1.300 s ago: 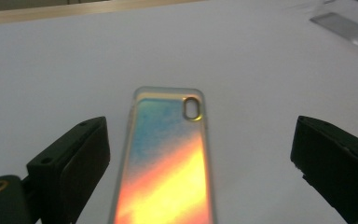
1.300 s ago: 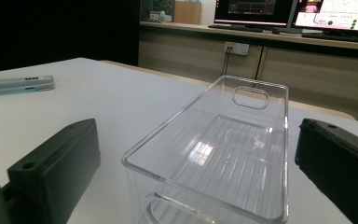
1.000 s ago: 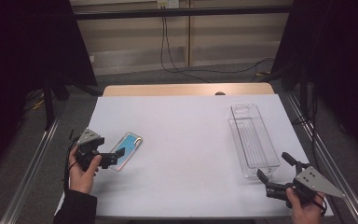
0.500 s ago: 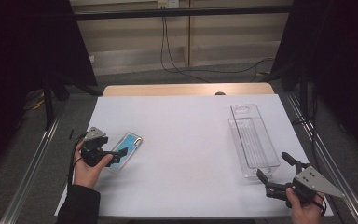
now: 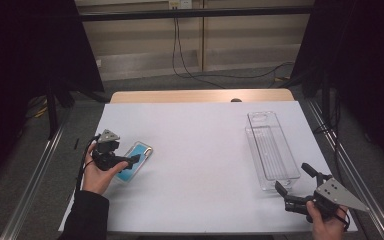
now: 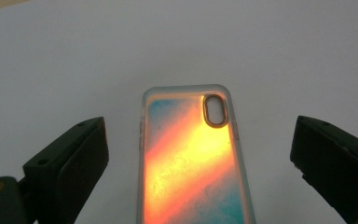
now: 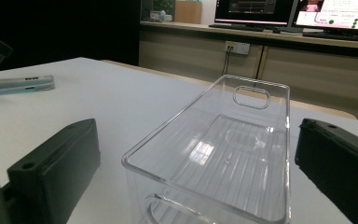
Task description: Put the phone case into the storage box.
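A phone case (image 5: 136, 161) with blue and orange colouring lies flat on the white table (image 5: 200, 150) at the left. My left gripper (image 5: 130, 161) hangs over its near end, open, the jaws standing wide on either side of the phone case (image 6: 191, 158) without touching it. At the right, a clear plastic bin (image 5: 271, 150) stands lengthwise. My right gripper (image 5: 297, 180) is open at the bin's near end, its jaws spread to both sides of the clear bin (image 7: 219, 158).
The table's wooden far edge (image 5: 200, 96) runs along the back. Metal rails (image 5: 35, 170) flank the table on both sides. Monitors (image 7: 307, 14) stand on a counter beyond. In the right gripper view the phone case (image 7: 16, 85) lies far left.
My left gripper has moved forward and right, over the near end of the phone case. The right gripper has stayed put at the bin's end.
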Tool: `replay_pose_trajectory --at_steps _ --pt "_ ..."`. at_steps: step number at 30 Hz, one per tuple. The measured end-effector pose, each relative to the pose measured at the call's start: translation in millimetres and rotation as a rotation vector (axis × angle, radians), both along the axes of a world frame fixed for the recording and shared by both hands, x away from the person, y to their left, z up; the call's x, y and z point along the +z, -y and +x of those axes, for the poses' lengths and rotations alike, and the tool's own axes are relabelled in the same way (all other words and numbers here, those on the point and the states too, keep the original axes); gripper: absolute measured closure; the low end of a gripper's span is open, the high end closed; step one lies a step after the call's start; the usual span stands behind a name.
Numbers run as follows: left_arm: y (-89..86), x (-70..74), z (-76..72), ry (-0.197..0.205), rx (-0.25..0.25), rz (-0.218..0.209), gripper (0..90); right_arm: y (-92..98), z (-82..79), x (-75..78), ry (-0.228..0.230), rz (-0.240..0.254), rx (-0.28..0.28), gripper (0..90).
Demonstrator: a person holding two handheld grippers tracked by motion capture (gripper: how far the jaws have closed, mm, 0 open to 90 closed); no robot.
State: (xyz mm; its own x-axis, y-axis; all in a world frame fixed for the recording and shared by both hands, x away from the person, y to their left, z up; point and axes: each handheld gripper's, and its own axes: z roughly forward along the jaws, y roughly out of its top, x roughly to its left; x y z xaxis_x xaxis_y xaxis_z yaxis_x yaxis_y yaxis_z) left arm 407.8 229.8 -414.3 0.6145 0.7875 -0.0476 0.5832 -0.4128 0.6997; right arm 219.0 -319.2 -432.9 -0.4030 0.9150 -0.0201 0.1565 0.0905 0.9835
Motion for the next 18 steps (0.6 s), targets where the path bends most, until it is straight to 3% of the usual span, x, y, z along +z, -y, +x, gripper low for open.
replay_pose_trajectory --at_steps 4,7,8,10,11,18 --pt "3.5 -5.5 4.8 -0.038 -0.012 0.026 4.7 0.7 0.0 -0.2 0.000 -0.005 0.003 0.0" --pt "1.0 -9.6 6.3 -0.058 -0.006 0.097 4.8 -0.4 -0.3 0.0 -0.001 -0.002 0.005 0.0" --pt "-1.8 -10.6 7.3 -0.093 -0.008 0.062 4.1 -0.4 -0.2 -0.1 -0.001 -0.003 0.005 0.0" --pt "-0.6 -11.6 7.7 -0.096 -0.003 0.069 4.1 -0.4 -0.2 -0.1 -0.001 -0.002 0.004 0.0" --pt "2.0 -13.4 8.1 -0.089 -0.016 0.115 4.3 -0.1 -0.1 -0.1 0.000 -0.007 0.005 0.0" --pt "8.5 -24.4 11.0 -0.139 -0.044 0.184 5.6 -0.5 -0.6 -0.1 0.000 -0.004 0.005 0.0"
